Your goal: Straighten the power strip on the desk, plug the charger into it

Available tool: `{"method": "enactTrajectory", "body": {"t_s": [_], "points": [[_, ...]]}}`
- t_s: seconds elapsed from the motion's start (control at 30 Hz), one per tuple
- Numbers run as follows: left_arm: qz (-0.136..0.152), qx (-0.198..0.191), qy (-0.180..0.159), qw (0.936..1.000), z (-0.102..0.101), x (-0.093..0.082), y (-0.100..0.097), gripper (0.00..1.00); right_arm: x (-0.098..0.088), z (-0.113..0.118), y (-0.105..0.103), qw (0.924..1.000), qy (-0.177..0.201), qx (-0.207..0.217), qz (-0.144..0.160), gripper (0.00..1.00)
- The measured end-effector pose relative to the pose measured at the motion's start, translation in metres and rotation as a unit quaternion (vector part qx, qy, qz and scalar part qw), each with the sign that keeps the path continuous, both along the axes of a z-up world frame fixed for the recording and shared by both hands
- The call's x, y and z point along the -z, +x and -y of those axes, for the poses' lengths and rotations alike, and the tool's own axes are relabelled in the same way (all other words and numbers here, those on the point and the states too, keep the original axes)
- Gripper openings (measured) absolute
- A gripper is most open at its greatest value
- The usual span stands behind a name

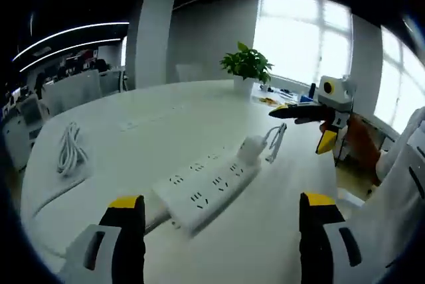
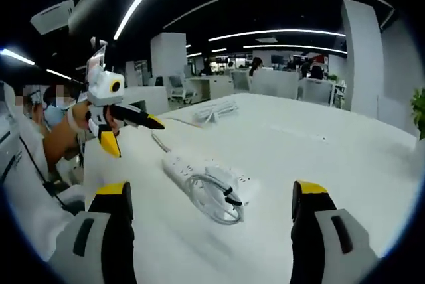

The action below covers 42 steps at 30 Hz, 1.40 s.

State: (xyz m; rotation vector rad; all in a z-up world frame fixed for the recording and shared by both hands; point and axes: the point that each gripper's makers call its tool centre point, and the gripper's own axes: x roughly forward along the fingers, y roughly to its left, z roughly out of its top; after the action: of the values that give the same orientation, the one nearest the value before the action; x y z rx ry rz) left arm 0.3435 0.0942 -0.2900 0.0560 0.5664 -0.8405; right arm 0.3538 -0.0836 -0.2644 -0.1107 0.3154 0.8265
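On the desk (image 1: 133, 131), power strip (image 1: 209, 188) with charger (image 2: 226, 179); both grippers wide open, empty.

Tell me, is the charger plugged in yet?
Not yet. The white charger with its looped cable just lies on the long white power strip. Both grippers, left and right, hover open, holding nothing. Straightening and plugging remain.

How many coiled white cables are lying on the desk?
2: a loose bundled cable near the desk's far edge, away from the power strip, and the charger's coiled cable resting against that strip. Others may sit out of view.
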Motion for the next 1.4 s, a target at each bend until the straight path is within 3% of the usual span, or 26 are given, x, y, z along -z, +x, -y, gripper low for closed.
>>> {"method": "enactTrajectory", "body": {"t_s": [0.1, 0.27, 0.43, 0.53, 0.6, 0.8, 1.03, 1.1, 1.17, 1.4], "points": [[0.007, -0.014, 0.004, 0.9999, -0.005, 0.000, -0.009, 0.96, -0.009, 0.002, -0.007, 0.9997, 0.021, 0.004, 0.014, 0.97], [0.026, -0.029, 0.010, 0.9992, -0.009, -0.005, -0.028, 0.96, -0.018, 0.006, -0.021, 0.9991, 0.025, 0.006, 0.032, 0.97], [0.025, -0.039, 0.014, 0.9988, -0.009, -0.008, -0.054, 0.96, -0.017, 0.014, -0.036, 0.9994, 0.023, 0.017, 0.020, 0.97], [0.011, -0.053, 0.003, 0.9986, -0.014, -0.007, -0.061, 0.96, -0.008, 0.022, -0.038, 0.9993, 0.024, 0.026, 0.009, 0.97], [-0.002, -0.071, 0.008, 0.9975, -0.022, -0.002, -0.063, 0.96, 0.000, 0.029, -0.040, 0.9991, 0.014, 0.040, -0.009, 0.97], [0.017, -0.088, 0.024, 0.9957, -0.033, -0.008, -0.082, 0.96, -0.002, 0.035, -0.058, 0.9988, -0.005, 0.048, -0.003, 0.95], [0.042, -0.119, 0.083, 0.9885, -0.058, -0.006, -0.106, 0.96, -0.004, 0.058, -0.083, 0.9944, -0.055, 0.089, 0.012, 0.88], [0.051, -0.129, 0.075, 0.9875, -0.062, -0.009, -0.115, 0.96, -0.001, 0.064, -0.090, 0.9929, -0.064, 0.099, 0.013, 0.89], [0.042, -0.136, 0.057, 0.9882, -0.062, -0.010, -0.122, 0.96, 0.001, 0.068, -0.097, 0.9922, -0.063, 0.107, 0.011, 0.90], [0.035, -0.150, 0.040, 0.9873, -0.066, -0.008, -0.141, 0.96, 0.014, 0.070, -0.109, 0.9922, -0.040, 0.118, -0.003, 0.91]]}}
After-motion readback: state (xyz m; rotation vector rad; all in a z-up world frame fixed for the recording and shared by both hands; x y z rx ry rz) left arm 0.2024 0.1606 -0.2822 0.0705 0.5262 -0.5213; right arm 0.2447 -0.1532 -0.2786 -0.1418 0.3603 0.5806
